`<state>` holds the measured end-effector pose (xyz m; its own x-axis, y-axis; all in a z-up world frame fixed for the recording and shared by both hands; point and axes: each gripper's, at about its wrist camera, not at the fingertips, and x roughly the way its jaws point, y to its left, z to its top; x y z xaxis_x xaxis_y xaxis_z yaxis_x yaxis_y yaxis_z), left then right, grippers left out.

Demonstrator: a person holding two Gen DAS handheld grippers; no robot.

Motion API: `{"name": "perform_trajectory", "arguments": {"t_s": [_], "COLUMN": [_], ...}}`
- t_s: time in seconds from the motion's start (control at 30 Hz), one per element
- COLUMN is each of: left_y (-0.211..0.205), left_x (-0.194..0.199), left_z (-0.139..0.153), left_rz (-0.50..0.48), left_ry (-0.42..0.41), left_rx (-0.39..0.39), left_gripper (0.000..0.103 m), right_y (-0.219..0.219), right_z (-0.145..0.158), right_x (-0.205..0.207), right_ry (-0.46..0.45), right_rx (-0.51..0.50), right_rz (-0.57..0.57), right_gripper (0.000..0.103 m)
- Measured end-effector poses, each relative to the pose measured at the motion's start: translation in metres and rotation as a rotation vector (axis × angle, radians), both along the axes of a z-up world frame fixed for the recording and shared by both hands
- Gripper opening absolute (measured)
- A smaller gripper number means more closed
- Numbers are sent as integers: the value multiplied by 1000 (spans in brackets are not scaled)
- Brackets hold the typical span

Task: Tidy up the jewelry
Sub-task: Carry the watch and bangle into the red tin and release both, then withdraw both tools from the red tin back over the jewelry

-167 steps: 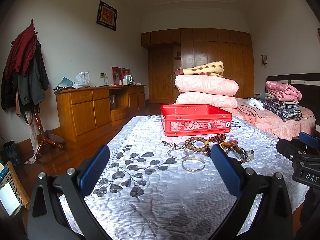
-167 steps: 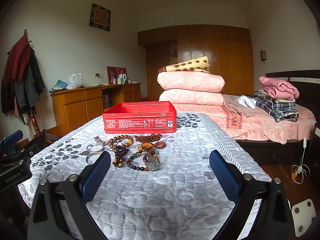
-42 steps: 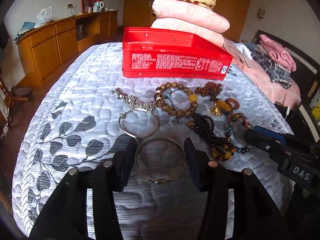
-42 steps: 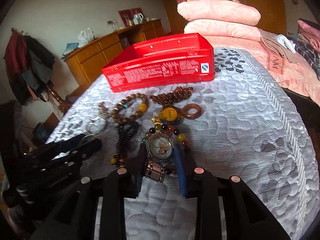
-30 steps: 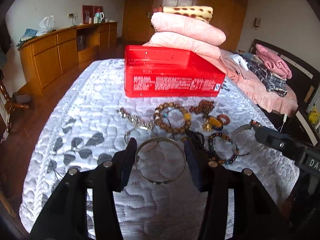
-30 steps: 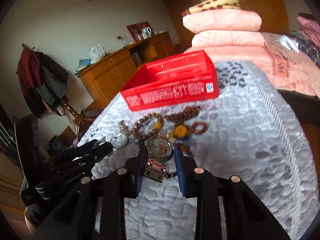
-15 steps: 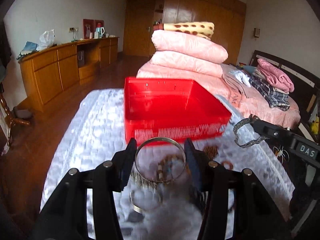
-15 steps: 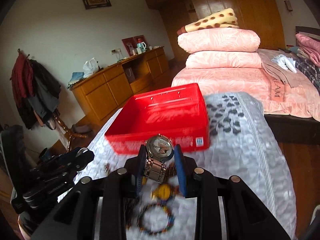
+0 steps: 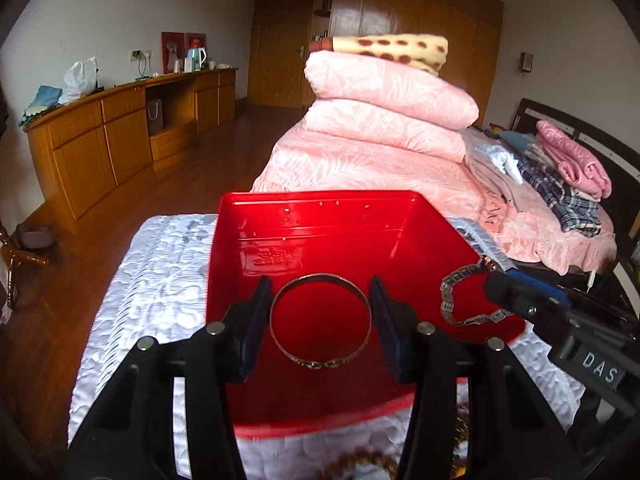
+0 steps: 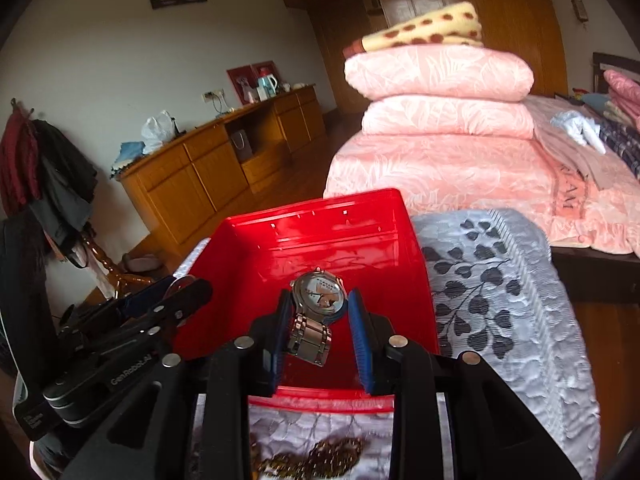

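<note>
My left gripper (image 9: 320,322) is shut on a thin metal bangle (image 9: 320,322) and holds it over the open red tin box (image 9: 312,216). My right gripper (image 10: 318,326) is shut on a silver wristwatch (image 10: 316,308), also held above the red box (image 10: 320,220). The watch band (image 9: 468,296) and right gripper show at the right of the left wrist view. The left gripper shows at the left of the right wrist view (image 10: 160,304). Bead bracelets (image 10: 316,460) lie on the quilt in front of the box, mostly hidden.
The box sits on a grey leaf-pattern quilt (image 10: 500,300) on a table. Behind it is a bed with stacked pink quilts (image 9: 384,112) and folded clothes (image 9: 560,176). A wooden sideboard (image 9: 120,132) lines the left wall.
Both grippers have lifted off the quilt and moved forward with the bangle and the watch, from the jewelry pile to above the inside of the red box.
</note>
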<state>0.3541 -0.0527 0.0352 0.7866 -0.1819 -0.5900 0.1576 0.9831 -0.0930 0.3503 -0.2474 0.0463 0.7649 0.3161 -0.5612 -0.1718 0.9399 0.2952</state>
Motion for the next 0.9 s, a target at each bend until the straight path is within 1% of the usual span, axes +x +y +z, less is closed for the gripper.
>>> {"name": "perform_trajectory", "arguments": {"t_s": [0.1, 0.17, 0.33, 0.43, 0.57, 0.67, 0.77, 0.9], "left_y": [0, 2, 10, 15, 21, 27, 32, 33], "left_x": [4, 6, 1, -8, -35, -58, -87, -132], "left_z": [-10, -12, -8, -1, 11, 16, 14, 5], "left_rz": [7, 15, 35, 56, 83, 103, 133, 171], "left_ry": [11, 14, 2, -16, -59, -89, -104, -130], "left_rx": [20, 34, 19, 15, 22, 24, 31, 80], "left_gripper": [49, 62, 65, 72, 78, 79, 79, 79], "right_y": [0, -1, -4, -9, -15, -18, -20, -20], "right_z": [-10, -13, -5, -5, -3, -5, -12, -28], "right_x": [8, 9, 1, -4, -20, -44, -76, -113], "right_ry": [24, 32, -9, -13, -30, -51, -50, -13], "right_rx": [-22, -30, -23, 1, 20, 32, 37, 28], "right_rz": [-4, -16, -32, -36, -47, -52, -56, -61], "right_gripper": [30, 31, 35, 35, 37, 38, 40, 40]}}
